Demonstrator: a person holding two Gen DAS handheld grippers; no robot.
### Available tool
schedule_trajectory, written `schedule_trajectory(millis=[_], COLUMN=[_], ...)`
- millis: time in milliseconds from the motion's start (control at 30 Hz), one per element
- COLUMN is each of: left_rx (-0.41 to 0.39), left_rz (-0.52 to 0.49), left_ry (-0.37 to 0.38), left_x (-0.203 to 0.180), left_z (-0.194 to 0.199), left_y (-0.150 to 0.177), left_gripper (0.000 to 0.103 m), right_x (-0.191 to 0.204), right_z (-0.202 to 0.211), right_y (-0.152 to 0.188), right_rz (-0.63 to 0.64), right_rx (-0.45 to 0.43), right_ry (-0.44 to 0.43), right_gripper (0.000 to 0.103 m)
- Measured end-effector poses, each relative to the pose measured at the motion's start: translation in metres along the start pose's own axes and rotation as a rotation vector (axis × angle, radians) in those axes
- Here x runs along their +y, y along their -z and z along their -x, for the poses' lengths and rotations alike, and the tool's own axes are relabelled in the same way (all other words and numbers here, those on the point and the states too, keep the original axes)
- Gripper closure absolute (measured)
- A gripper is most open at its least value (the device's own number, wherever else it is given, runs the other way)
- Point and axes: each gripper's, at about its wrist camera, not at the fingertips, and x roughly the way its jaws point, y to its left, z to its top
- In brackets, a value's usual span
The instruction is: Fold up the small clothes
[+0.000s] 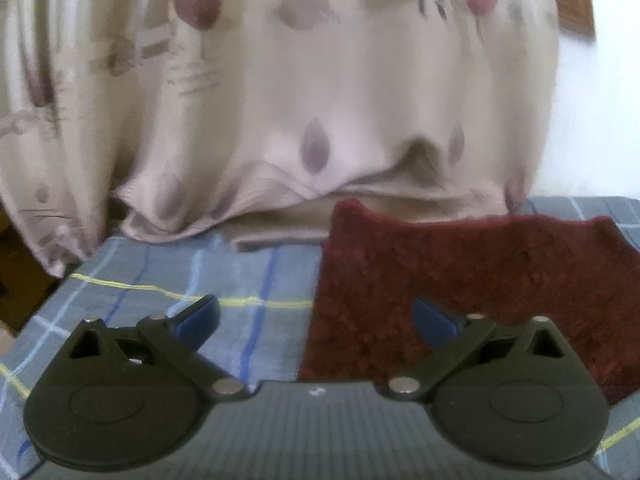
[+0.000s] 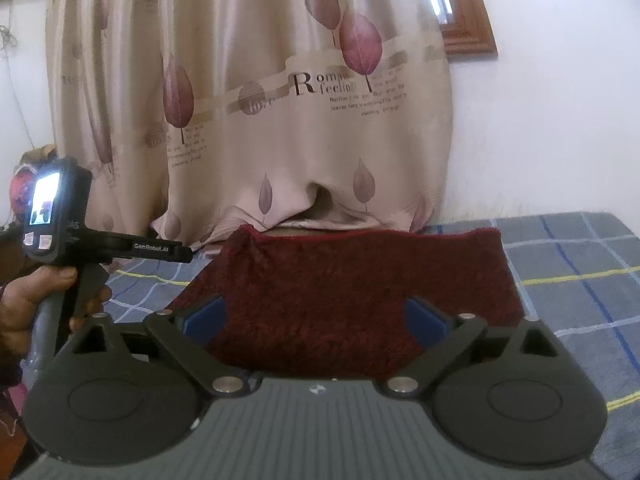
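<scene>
While both grippers hang above the bed with nothing between their fingers, the dark red fluffy cloth (image 2: 352, 300) lies flat on the grey checked bedsheet (image 2: 580, 280); in the right wrist view the right gripper (image 2: 316, 320) has its two blue-padded fingers spread wide, and the cloth fills the space just ahead of them and between them, but I cannot tell if the pads touch it; in the left wrist view the left gripper (image 1: 316, 320) is also released, with its fingers apart, the left finger over the bare bedsheet (image 1: 180, 280) and the right finger over the left part of the cloth (image 1: 460, 280). The near edge of the cloth is hidden under the gripper bodies in both views; its far edge is near the hem of the curtain. At the left side of the right wrist view the left gripper (image 2: 168, 254) shows from the side, held by the person's left hand (image 2: 36, 296) on its handle, with a small lit screen (image 2: 44, 200) on its back. Behind the bed hangs a beige curtain (image 2: 260, 100) printed with pink leaves and some words; to its right is a white wall (image 2: 560, 120), and a wooden frame (image 2: 468, 20) shows at the top. The left wrist view is blurred in its far part.
</scene>
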Motion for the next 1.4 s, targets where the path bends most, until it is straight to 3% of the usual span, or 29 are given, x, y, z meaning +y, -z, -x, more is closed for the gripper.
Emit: schedule_trajectory(millis=[133,300,467,667,800,967,1033,1100,1167,1400], left_rx=[0.038,0.156,0.244,0.270,0.287,0.267,0.265,0.272,0.292,0.269], left_rz=[0.026,0.117,0.190,0.232,0.201,0.133,0.136,0.152,0.197,0.238], left_ry=[0.163,0.407,0.543,0.755,0.902,0.948,0.950,0.925,0.924,0.857], left_x=[0.026,0.062,0.079,0.090,0.083,0.063,0.063,0.069,0.078,0.071], left_z=[-0.025,-0.076,-0.121,-0.162,-0.184,-0.197,-0.200,-0.201,-0.205,-0.182], left_y=[-0.001,0.004,0.013,0.012,0.003,-0.009,-0.010,-0.009,-0.007,-0.006], left_gripper=[0.000,0.001,0.001,0.001,0.001,0.002,0.011,0.035,0.046,0.064], right_x=[-0.005,-0.013,-0.017,-0.016,-0.014,-0.013,-0.013,-0.013,-0.015,-0.026], right_z=[-0.005,-0.015,-0.028,-0.042,-0.045,-0.051,-0.052,-0.051,-0.050,-0.055], right_y=[0.002,0.005,0.009,0.011,0.010,0.003,0.000,-0.003,-0.005,-0.009], right_rz=[-0.017,-0.039,-0.053,-0.057,-0.052,-0.082,-0.097,-0.112,-0.124,-0.177], right_rx=[0.016,0.030,0.059,0.101,0.113,0.115,0.108,0.096,0.082,0.059], right_ry=[-0.001,0.001,0.011,0.021,0.026,0.015,0.008,0.006,0.001,-0.012], right_gripper=[0.005,0.005,0.005,0.005,0.004,0.004,0.003,0.003,0.002,0.001])
